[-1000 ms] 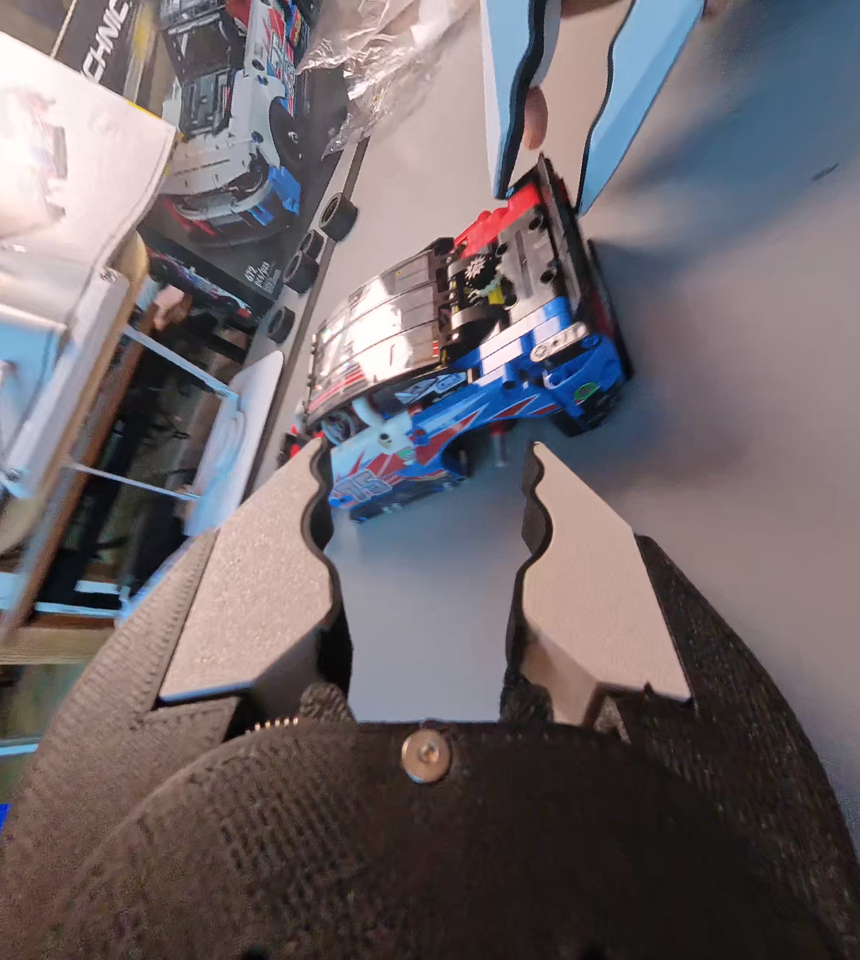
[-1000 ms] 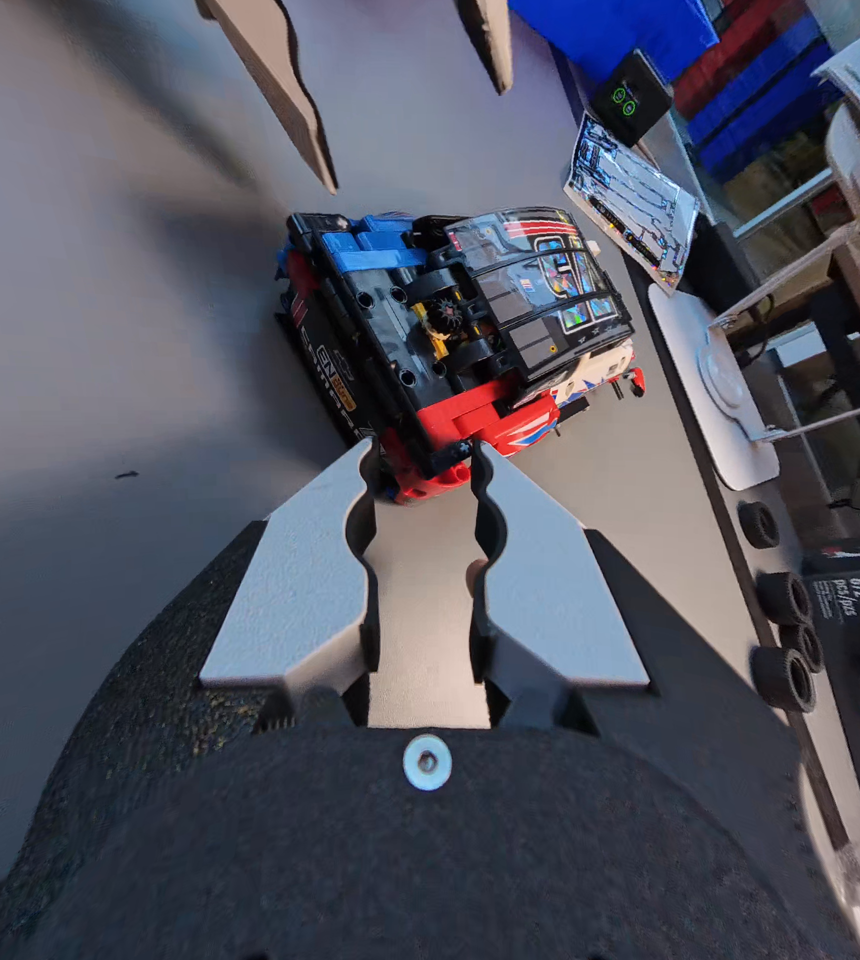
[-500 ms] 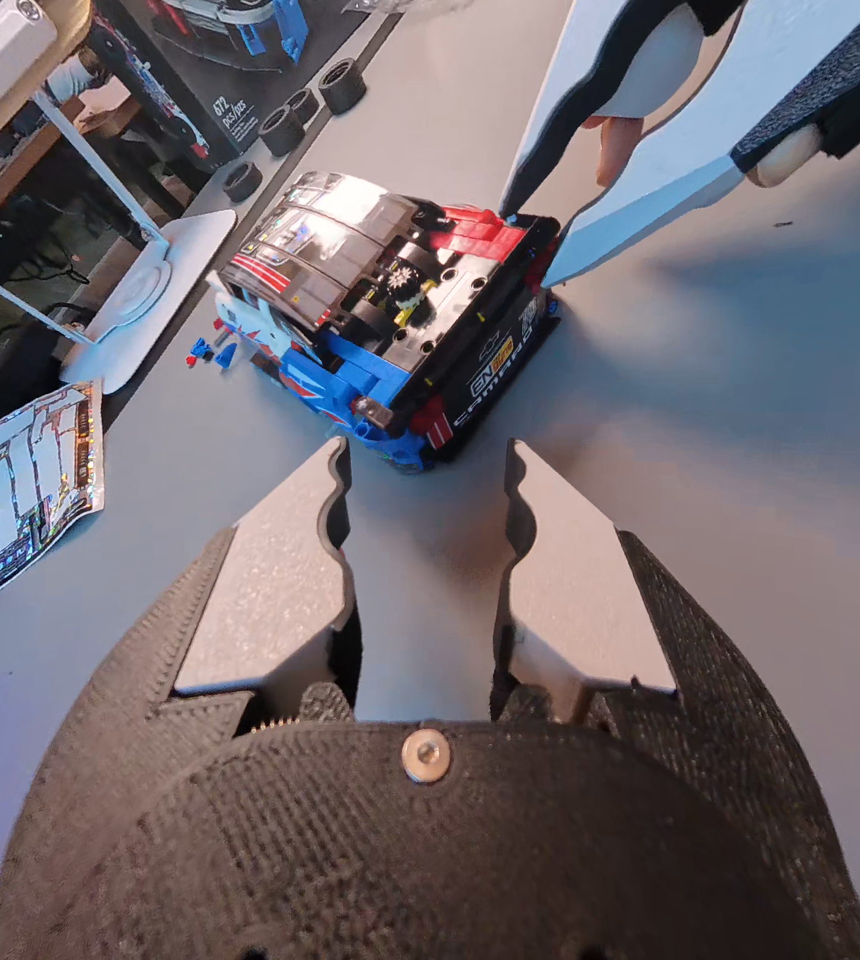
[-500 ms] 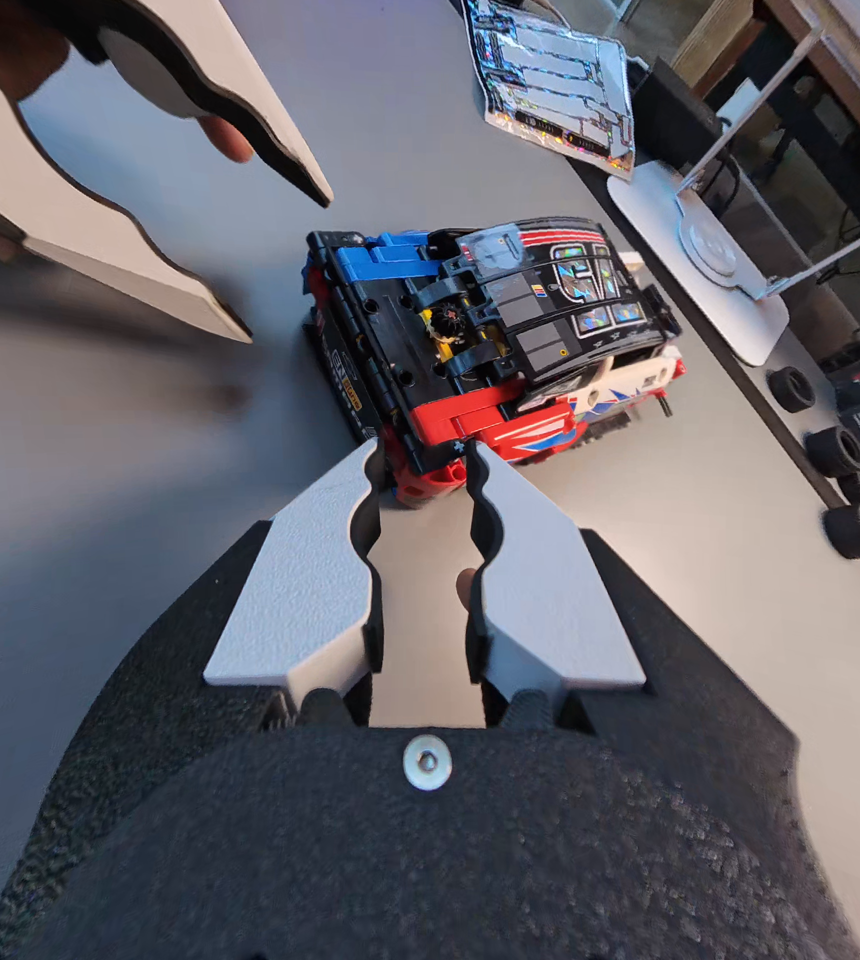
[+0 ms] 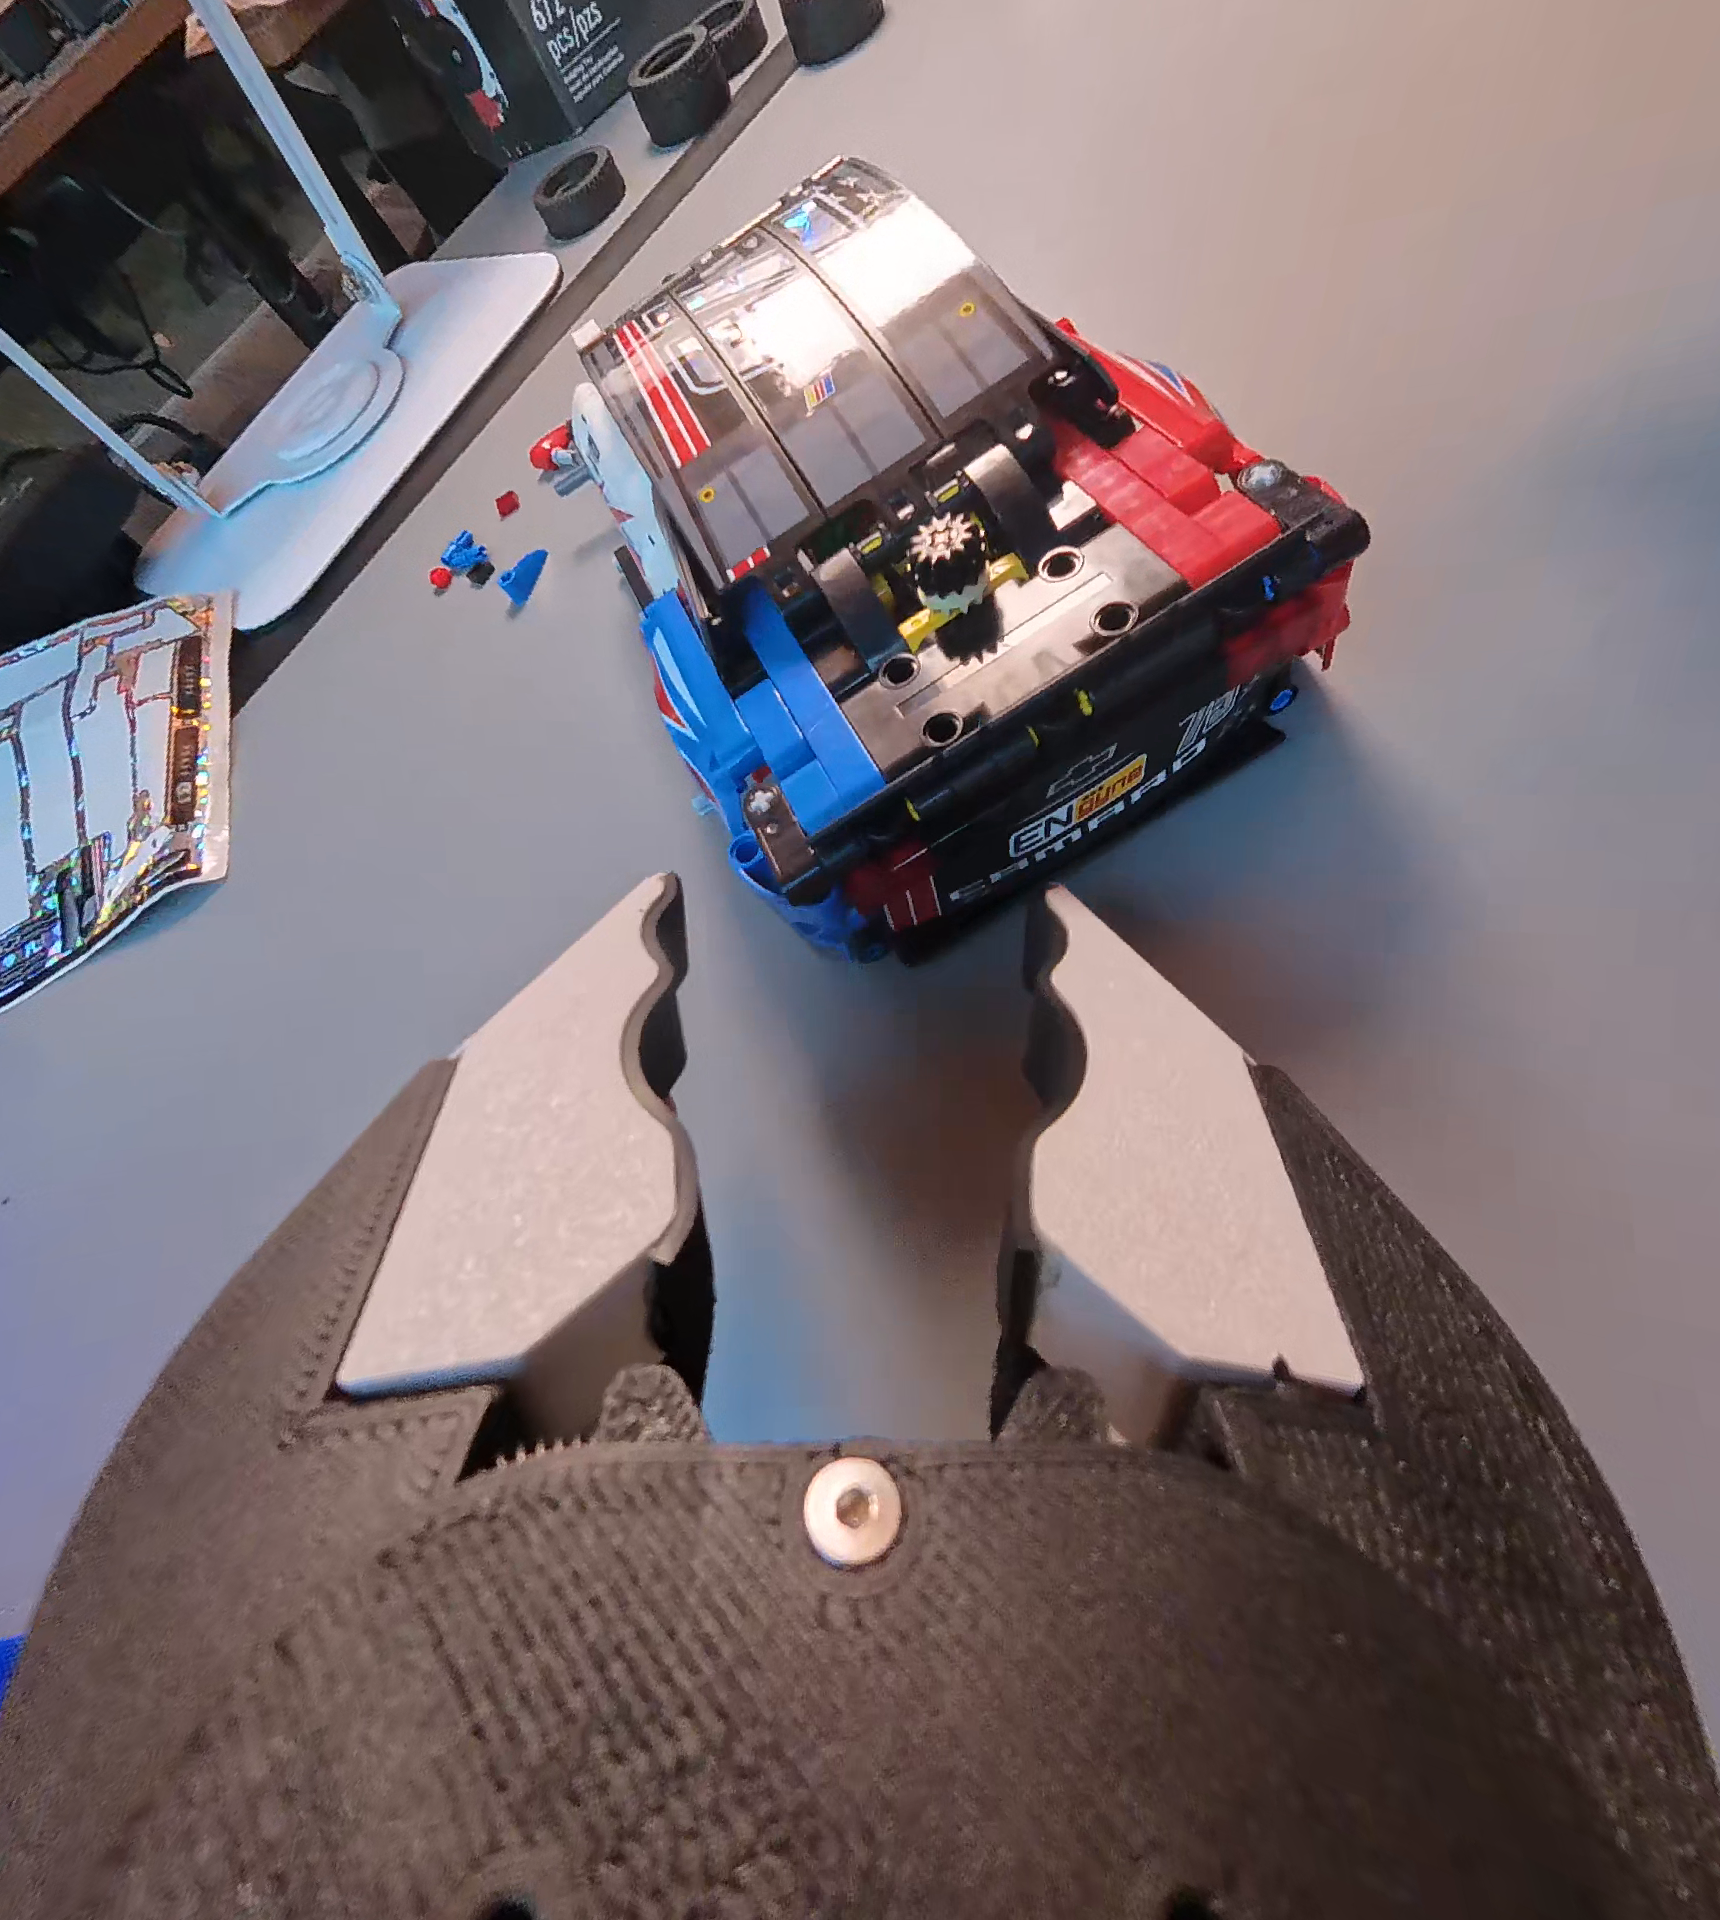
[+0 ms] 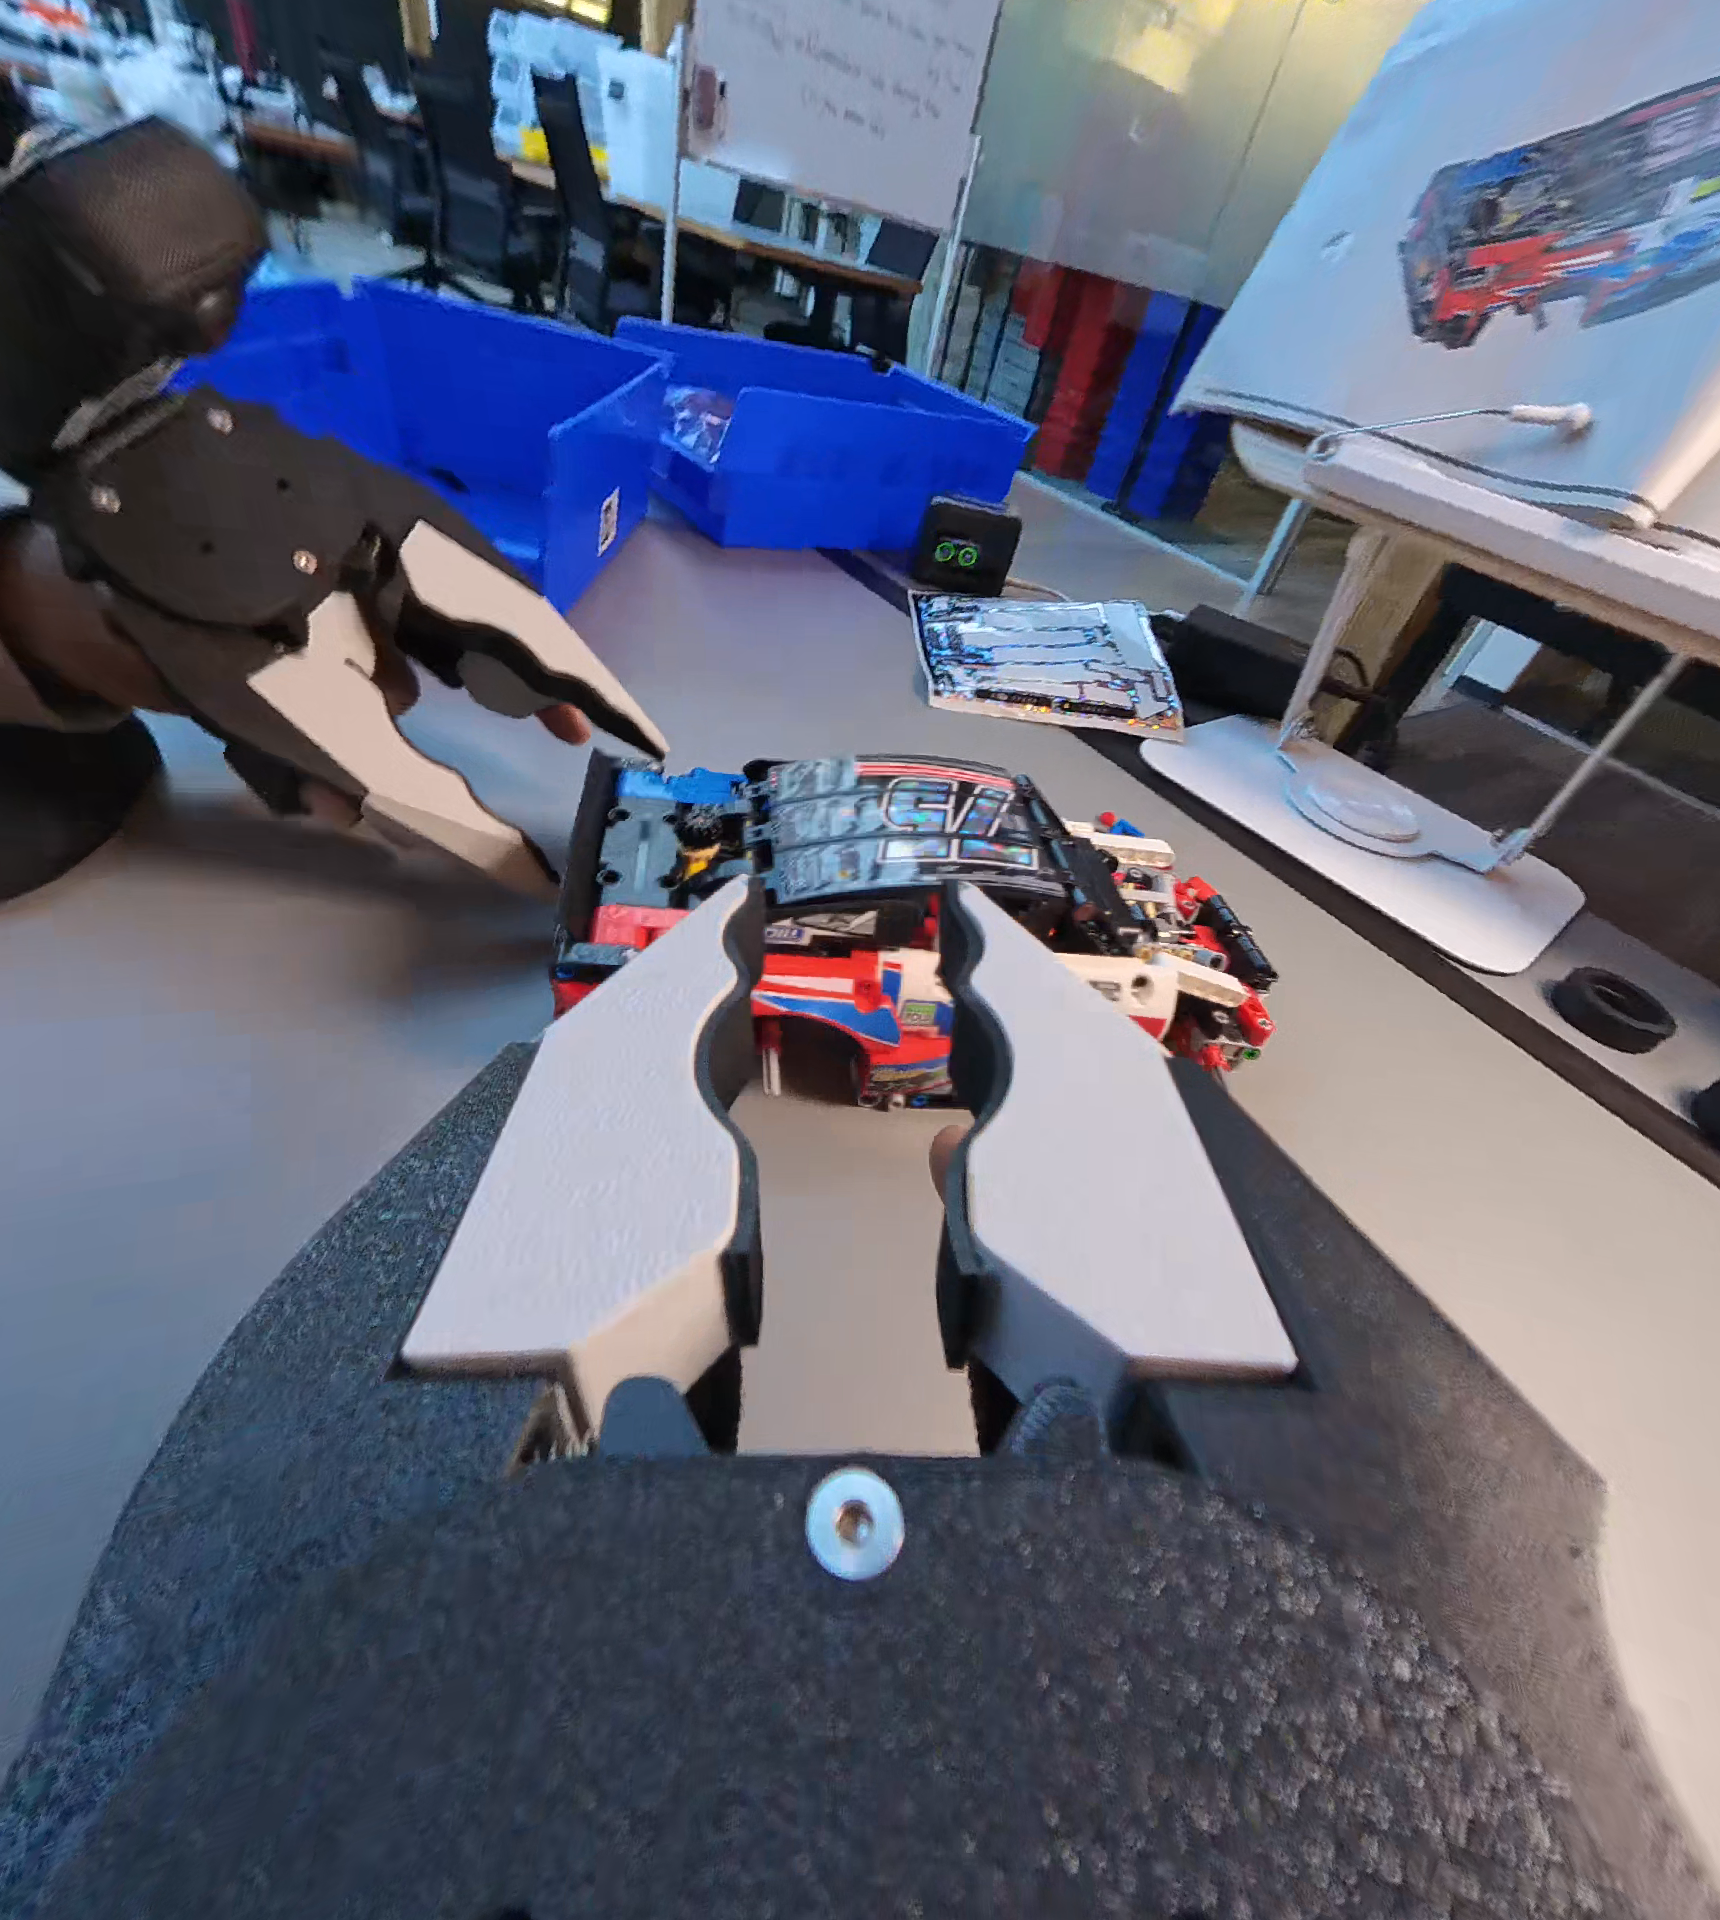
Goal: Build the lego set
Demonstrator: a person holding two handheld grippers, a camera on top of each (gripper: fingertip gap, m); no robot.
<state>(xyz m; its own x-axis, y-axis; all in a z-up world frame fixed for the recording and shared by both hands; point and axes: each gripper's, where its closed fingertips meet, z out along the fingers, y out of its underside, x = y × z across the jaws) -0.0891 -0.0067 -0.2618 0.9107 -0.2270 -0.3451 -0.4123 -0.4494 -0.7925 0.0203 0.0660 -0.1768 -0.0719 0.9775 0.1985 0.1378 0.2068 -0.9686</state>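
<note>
The partly built lego car, with red, blue and black panels and a glossy roof, stands wheel-less on the grey table. Its rear end faces my left gripper, which is open, its fingertips just short of the blue rear corner. In the right wrist view the car lies side-on, red flank towards me. My right gripper is open and low, its fingertips against the car's side below the roof. The left gripper shows there at the car's rear, open.
Loose black tyres lie along the table's far edge by the set's box. A foil sticker sheet, a white stand base and small loose pieces lie beside the car. Blue bins stand behind. Spacing between my two grippers at the tips: around 15 centimetres.
The right gripper left the car's red rear corner and dropped low against its red side. It is out of the left wrist view. The left gripper closed in on the car's rear.
</note>
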